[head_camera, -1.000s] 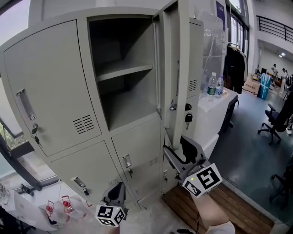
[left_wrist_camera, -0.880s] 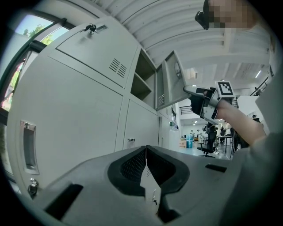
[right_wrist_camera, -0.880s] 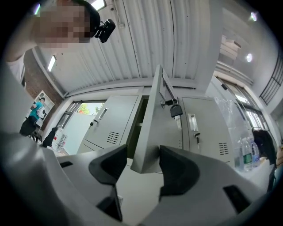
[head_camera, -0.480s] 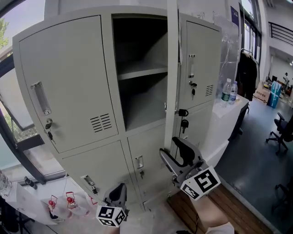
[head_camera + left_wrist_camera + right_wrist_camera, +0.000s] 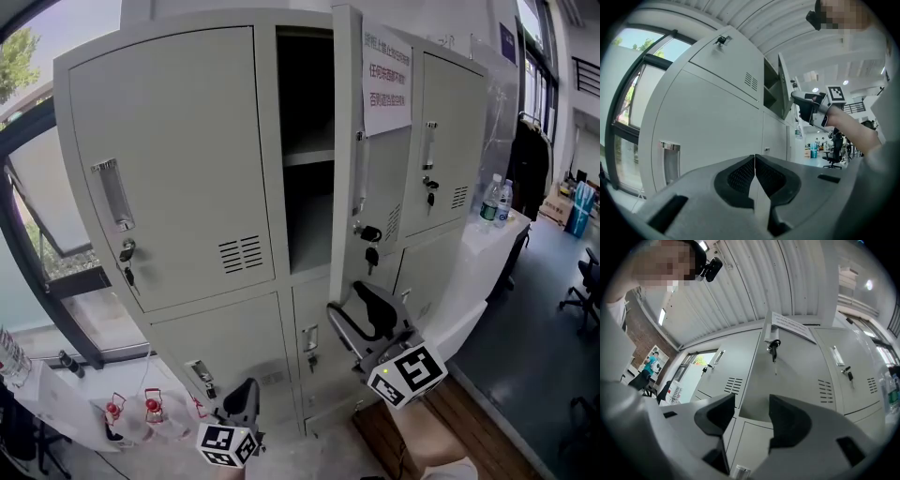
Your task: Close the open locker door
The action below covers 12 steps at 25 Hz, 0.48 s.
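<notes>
The grey locker (image 5: 169, 159) has one upper door (image 5: 370, 178) standing partly open, its edge turned toward me, with a paper notice (image 5: 386, 80) on its face and keys (image 5: 369, 236) hanging from the lock. My right gripper (image 5: 345, 300) is open just below that door's lower corner; whether it touches is unclear. In the right gripper view the open gripper (image 5: 752, 411) points up at the door (image 5: 787, 371) and its key (image 5: 773, 347). My left gripper (image 5: 247, 386) hangs low by the bottom lockers, shut on nothing (image 5: 755, 160).
A white table (image 5: 469, 272) with water bottles (image 5: 492, 199) stands right of the locker, beside a hanging black garment (image 5: 532, 155). A wooden platform (image 5: 487, 427) lies underfoot. A window (image 5: 37, 197) and a bag of small items (image 5: 131, 412) are at left.
The open door has swung from wide open to nearly half shut, its notice side now facing me. The right gripper stayed by its lower edge; the left gripper barely moved.
</notes>
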Each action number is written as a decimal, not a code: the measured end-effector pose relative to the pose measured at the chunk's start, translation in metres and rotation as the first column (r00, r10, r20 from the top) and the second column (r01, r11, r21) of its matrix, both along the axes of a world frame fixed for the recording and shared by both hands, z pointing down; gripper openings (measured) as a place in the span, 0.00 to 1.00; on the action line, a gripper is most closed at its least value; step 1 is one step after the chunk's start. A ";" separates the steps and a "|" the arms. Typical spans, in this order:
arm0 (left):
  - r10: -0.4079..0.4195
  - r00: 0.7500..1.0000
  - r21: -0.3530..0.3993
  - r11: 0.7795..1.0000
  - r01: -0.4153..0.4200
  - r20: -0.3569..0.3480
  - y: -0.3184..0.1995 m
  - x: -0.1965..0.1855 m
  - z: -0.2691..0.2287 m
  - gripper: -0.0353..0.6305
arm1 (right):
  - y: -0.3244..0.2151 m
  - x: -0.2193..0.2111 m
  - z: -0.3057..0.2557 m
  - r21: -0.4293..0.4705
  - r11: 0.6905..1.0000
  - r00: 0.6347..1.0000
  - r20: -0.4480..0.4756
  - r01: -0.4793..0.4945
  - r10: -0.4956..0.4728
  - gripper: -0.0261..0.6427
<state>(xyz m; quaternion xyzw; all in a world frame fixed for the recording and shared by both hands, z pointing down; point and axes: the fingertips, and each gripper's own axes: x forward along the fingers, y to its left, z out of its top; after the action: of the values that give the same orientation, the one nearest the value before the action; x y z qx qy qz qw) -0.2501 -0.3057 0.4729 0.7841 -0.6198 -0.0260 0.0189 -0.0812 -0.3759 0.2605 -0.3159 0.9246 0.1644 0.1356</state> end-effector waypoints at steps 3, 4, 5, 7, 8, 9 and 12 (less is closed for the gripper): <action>-0.013 1.000 0.000 1.000 0.013 0.002 -0.001 -0.010 0.000 0.07 | -0.008 -0.013 0.001 -0.008 1.000 1.000 -0.001 0.012 -0.012 0.36; -0.018 1.000 0.000 1.000 0.018 0.003 -0.001 -0.013 0.000 0.07 | -0.011 -0.017 0.002 -0.011 1.000 1.000 0.000 0.016 -0.016 0.36; -0.023 1.000 0.000 1.000 0.023 0.004 -0.001 -0.017 -0.001 0.07 | -0.013 -0.021 0.002 -0.014 1.000 1.000 0.000 0.020 -0.020 0.36; -0.038 0.999 0.002 0.999 0.038 0.006 0.000 -0.026 -0.001 0.07 | -0.019 -0.028 0.004 -0.020 0.999 1.000 0.002 0.026 -0.026 0.36; -0.046 0.999 0.002 0.999 0.046 0.006 0.001 -0.030 -0.002 0.07 | -0.021 -0.032 0.004 -0.024 0.999 1.000 0.003 0.029 -0.029 0.36; -0.053 0.999 0.003 0.999 0.053 0.007 0.002 -0.035 -0.002 0.07 | -0.024 -0.036 0.004 -0.028 0.999 1.000 0.005 0.031 -0.031 0.36; -0.075 0.997 0.008 0.997 0.075 0.011 0.002 -0.045 -0.005 0.07 | -0.031 -0.048 0.004 -0.030 0.999 0.999 -0.002 0.043 -0.043 0.36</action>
<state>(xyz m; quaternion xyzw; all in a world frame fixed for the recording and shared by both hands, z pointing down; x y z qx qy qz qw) -0.2956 -0.3036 0.4681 0.7604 -0.6489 -0.0244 0.0115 -0.1291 -0.4071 0.2641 -0.2978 0.9336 0.1479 0.1333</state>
